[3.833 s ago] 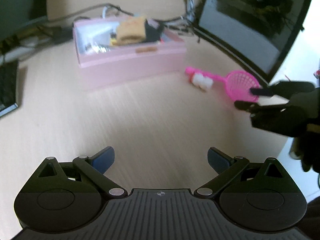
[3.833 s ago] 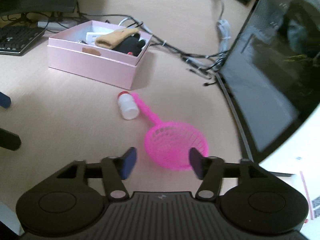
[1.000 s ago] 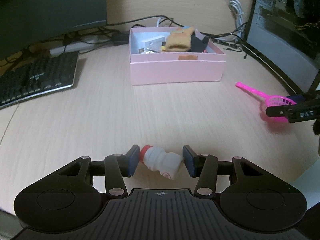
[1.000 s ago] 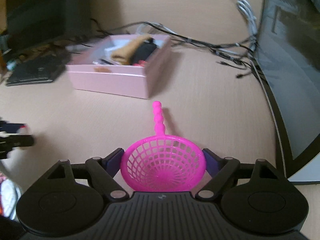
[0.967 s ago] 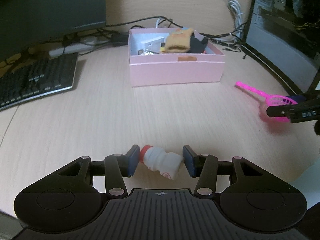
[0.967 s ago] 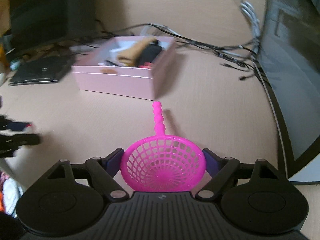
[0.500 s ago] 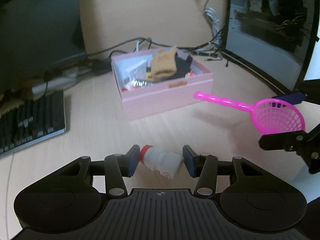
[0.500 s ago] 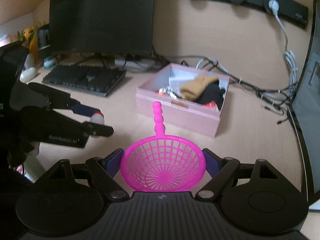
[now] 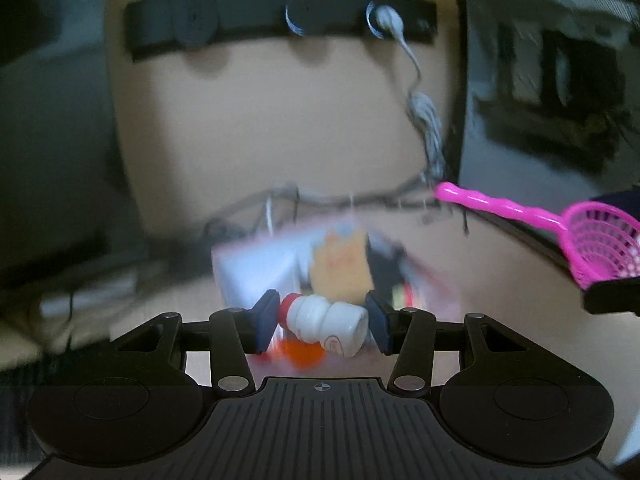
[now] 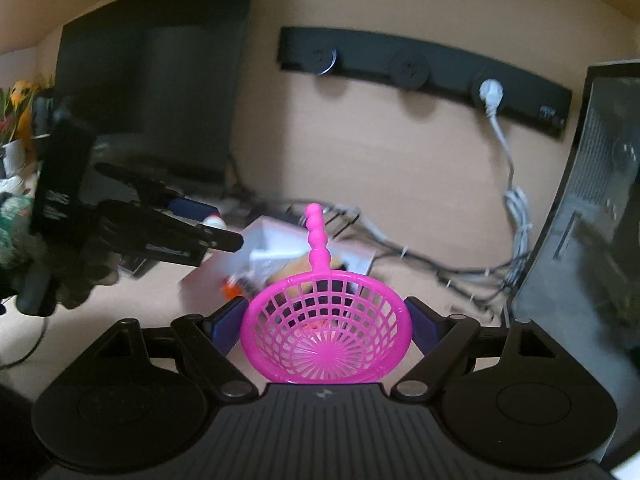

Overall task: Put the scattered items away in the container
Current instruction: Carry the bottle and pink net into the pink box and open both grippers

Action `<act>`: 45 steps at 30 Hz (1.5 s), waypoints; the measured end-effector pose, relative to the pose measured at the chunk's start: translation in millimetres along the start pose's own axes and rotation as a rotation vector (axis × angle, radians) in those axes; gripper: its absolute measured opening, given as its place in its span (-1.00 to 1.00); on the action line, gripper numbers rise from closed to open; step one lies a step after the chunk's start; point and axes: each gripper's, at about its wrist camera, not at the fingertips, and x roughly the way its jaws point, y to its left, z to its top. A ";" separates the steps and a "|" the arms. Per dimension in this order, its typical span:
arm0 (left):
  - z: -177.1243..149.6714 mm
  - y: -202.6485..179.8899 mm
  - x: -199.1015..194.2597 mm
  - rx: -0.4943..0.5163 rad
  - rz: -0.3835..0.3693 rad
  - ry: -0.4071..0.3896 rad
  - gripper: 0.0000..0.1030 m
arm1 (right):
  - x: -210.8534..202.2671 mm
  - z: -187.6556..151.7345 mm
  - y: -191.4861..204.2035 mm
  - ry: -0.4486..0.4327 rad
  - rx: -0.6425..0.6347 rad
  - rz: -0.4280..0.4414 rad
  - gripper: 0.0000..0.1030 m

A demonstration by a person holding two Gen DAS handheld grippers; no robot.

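Note:
My left gripper is shut on a small white bottle with a red cap, held sideways in the air in front of the pink box, which is blurred. My right gripper is shut on the bowl of a pink plastic strainer, handle pointing forward over the pink box. The box holds a tan cloth, dark items and an orange item. The strainer also shows at the right of the left wrist view. The left gripper shows at the left of the right wrist view.
A black monitor stands at the back left and a dark computer case at the right. A black socket strip is on the wall with a white cable hanging down. Cables lie behind the box.
Both grippers have risen and moved toward the pink box with their objects still held. The views now tilt up toward the wall, and the box sits close below both grippers.

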 end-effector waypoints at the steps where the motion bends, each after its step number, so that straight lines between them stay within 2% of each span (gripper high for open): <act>1: 5.3 1.5 10.2 0.006 0.007 -0.011 0.02 | 8.4 5.0 -4.2 -0.002 0.007 -0.007 0.63; 4: 13.5 11.7 41.2 -0.035 0.030 0.028 0.34 | 36.9 18.7 -10.4 -0.010 0.027 0.018 0.63; 5: 13.5 15.2 46.1 -0.050 0.043 0.043 0.39 | 49.9 22.6 -10.1 -0.007 0.030 0.032 0.63; 6: 12.2 18.6 48.0 -0.059 0.061 0.056 0.52 | 64.1 25.9 -9.2 0.002 0.035 0.048 0.63; 7: 9.7 20.2 47.8 -0.064 0.088 0.071 0.68 | 80.2 29.2 -7.5 0.017 0.043 0.069 0.63; 9: 1.8 24.9 43.1 -0.096 0.165 0.117 0.85 | 112.2 34.3 -0.6 0.053 0.058 0.119 0.63; 13: -20.7 38.0 25.2 -0.222 0.203 0.210 0.85 | 168.3 42.5 25.6 0.105 0.056 0.187 0.63; 19: -48.6 48.8 10.1 -0.323 0.232 0.261 0.87 | 215.0 42.5 55.5 0.147 0.014 0.168 0.63; 21: -54.0 48.9 11.6 -0.343 0.232 0.278 0.87 | 216.3 38.5 57.6 0.176 0.022 0.188 0.70; 25: -61.3 45.7 8.7 -0.362 0.209 0.287 0.88 | 199.4 29.8 52.5 0.155 0.029 0.206 0.92; 32: -61.0 41.6 16.1 -0.360 0.185 0.299 0.89 | 178.6 20.2 27.8 0.135 0.092 0.108 0.92; 38: -55.6 39.2 20.6 -0.337 0.182 0.303 0.90 | 185.2 22.1 12.0 0.134 0.171 0.032 0.92; 42: -51.3 38.9 20.2 -0.327 0.185 0.301 0.90 | 200.3 30.5 22.8 0.110 0.146 0.016 0.92; 43: -50.5 38.9 20.1 -0.324 0.187 0.303 0.90 | 205.6 32.1 26.4 0.118 0.139 0.030 0.88; 45: -49.3 38.9 19.1 -0.317 0.193 0.304 0.90 | 215.8 34.5 33.9 0.155 0.129 0.091 0.52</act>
